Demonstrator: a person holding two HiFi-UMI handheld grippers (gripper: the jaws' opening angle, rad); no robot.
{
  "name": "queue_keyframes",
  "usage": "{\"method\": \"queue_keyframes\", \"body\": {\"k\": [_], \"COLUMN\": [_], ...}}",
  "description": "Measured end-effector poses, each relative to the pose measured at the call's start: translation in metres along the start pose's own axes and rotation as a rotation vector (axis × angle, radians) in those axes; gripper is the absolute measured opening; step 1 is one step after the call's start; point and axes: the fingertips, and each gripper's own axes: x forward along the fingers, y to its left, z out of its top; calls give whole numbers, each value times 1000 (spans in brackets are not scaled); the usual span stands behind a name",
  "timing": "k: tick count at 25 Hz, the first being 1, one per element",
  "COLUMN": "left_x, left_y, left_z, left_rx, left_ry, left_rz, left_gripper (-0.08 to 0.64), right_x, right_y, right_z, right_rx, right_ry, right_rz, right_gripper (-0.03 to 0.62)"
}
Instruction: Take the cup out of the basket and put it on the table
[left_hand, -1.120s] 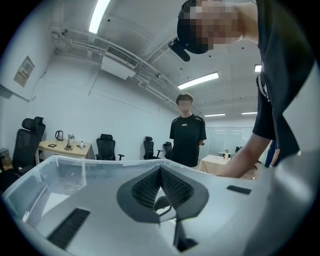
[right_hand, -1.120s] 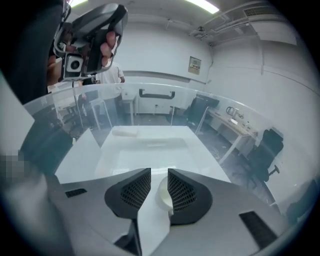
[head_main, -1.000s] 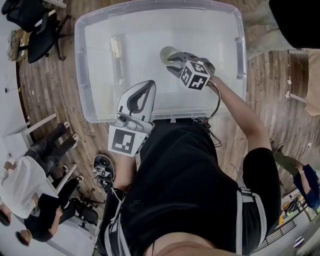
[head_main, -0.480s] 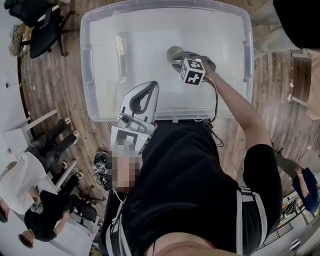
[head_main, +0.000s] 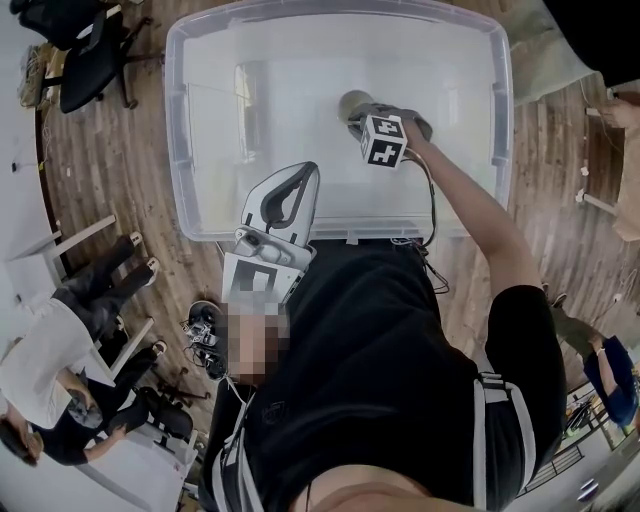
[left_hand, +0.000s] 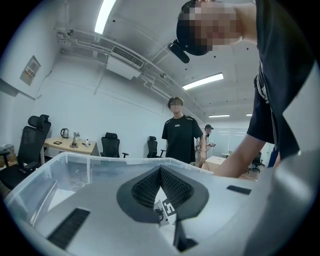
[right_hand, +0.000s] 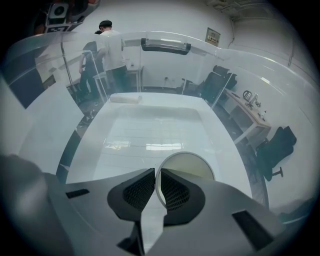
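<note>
Hovering at the near rim of the clear basket (head_main: 180, 120), left of its middle, the left gripper (head_main: 298, 172) points over the rim. Its jaws are pressed together at the tips with nothing between them. Further right, inside the basket and right of its middle, sits the pale cup (right_hand: 192, 165), mouth up. Whether it rests on the basket's white bottom cannot be told. The right gripper (right_hand: 156, 182) reaches into the basket from the near side and is clamped on the cup's rim, with one jaw inside the mouth and the other against the outer wall.
</note>
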Motion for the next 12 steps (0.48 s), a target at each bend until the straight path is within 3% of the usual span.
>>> {"method": "queue_keyframes", "body": {"k": [12], "left_x": [-2], "left_y": [-4], "left_z": [-1], "left_rx": [0], "left_ry": [-2], "left_rz": [-2], "left_gripper": [18], "right_x": [-7], "right_y": [-1], "right_z": [-3], "right_rx": [-25], "right_ry": [-4], "right_rz": [-40], "right_gripper": [38]}}
